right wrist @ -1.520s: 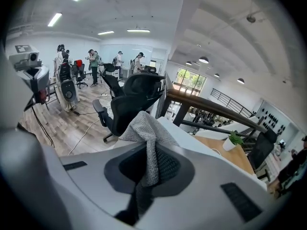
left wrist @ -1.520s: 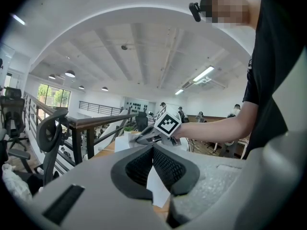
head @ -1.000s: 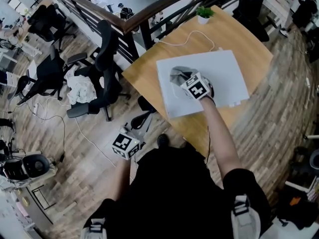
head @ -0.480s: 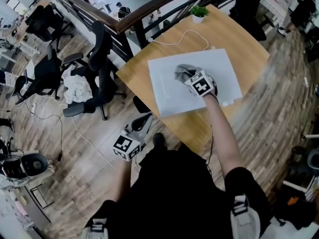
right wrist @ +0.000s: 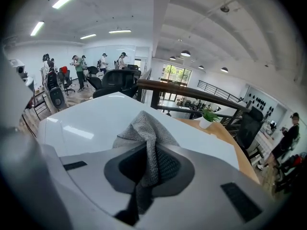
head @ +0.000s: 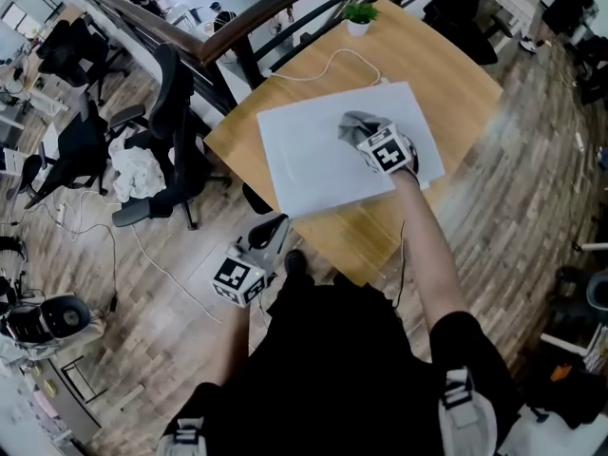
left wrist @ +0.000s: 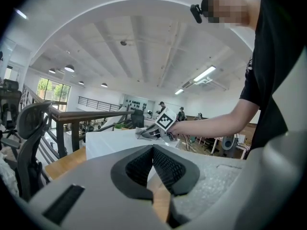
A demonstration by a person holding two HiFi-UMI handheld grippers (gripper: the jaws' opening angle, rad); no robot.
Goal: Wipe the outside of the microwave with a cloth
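The white microwave [head: 304, 155] stands on a wooden table [head: 446, 65], its flat top toward me. On that top, right of the middle, lies a grey cloth [head: 359, 128] with my right gripper [head: 372, 144] shut on it. In the right gripper view the cloth [right wrist: 146, 133] is pinched between the jaws and rests on the white top [right wrist: 91, 119]. My left gripper [head: 264, 240] hangs low beside my hip, off the table's near-left edge, shut with nothing in it. The left gripper view shows its shut jaws, with the microwave [left wrist: 110, 140] and the cloth [left wrist: 146, 132] beyond.
A small potted plant [head: 359, 15] stands at the table's far edge and a white cable [head: 328, 65] runs behind the microwave. A dark railing [head: 190, 46] borders the table's far-left side. Office chairs [head: 166, 131] stand on the wooden floor at left.
My right gripper has slid the cloth toward the right part of the microwave's top. My head has shifted, so the table sits higher in the view. The left gripper stayed low.
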